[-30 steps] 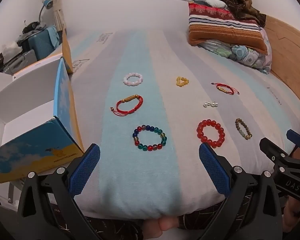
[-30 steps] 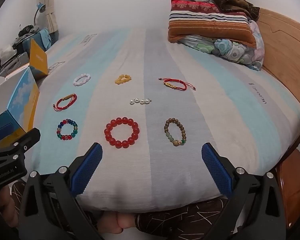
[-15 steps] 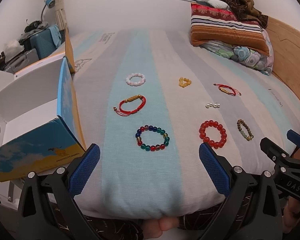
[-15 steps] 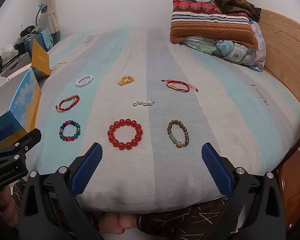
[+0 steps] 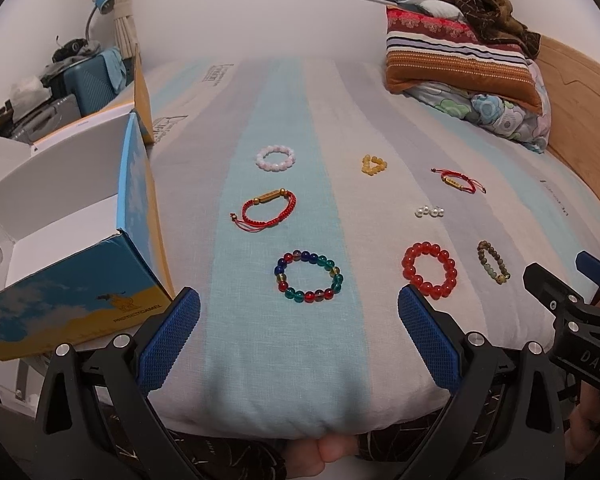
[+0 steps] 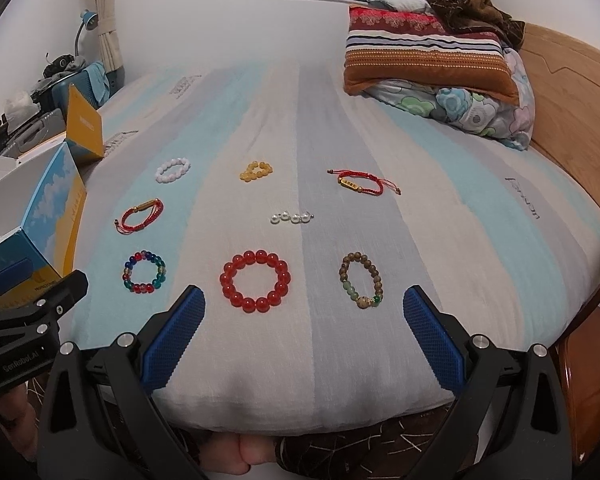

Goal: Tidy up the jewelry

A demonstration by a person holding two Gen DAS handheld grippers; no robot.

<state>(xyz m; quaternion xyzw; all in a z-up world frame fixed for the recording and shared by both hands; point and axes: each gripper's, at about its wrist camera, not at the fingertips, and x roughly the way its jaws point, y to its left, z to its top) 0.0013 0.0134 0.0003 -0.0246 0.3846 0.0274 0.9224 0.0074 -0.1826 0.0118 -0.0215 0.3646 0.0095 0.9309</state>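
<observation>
Striped bed (image 5: 284, 112) carried eight bracelets, all apart; open box (image 5: 72, 216) at its left edge. Both tools (image 5: 299, 334) (image 6: 304, 332) hovered spread, empty. Red bead bracelet (image 6: 255, 281) nearest right tool; pearls (image 6: 292, 217) mid-bed.

Left gripper (image 5: 299, 334): jaws spread wide, nothing between them; the two blue textured pads (image 5: 168, 338) face each other across a broad gap, each carried on a black finger arm that angles outward from the lower frame. Right gripper (image 6: 305, 336): the same pose, jaws wide apart and empty, blue pads (image 6: 432, 338) tilted outward at their tips. Each gripper appears at the edge of the other's view, so the two are held side by side at about the same height, left one to the left. Part of a hand (image 6: 10, 416) shows beneath the left gripper's black body in the right wrist view; its grip is hidden.
</observation>
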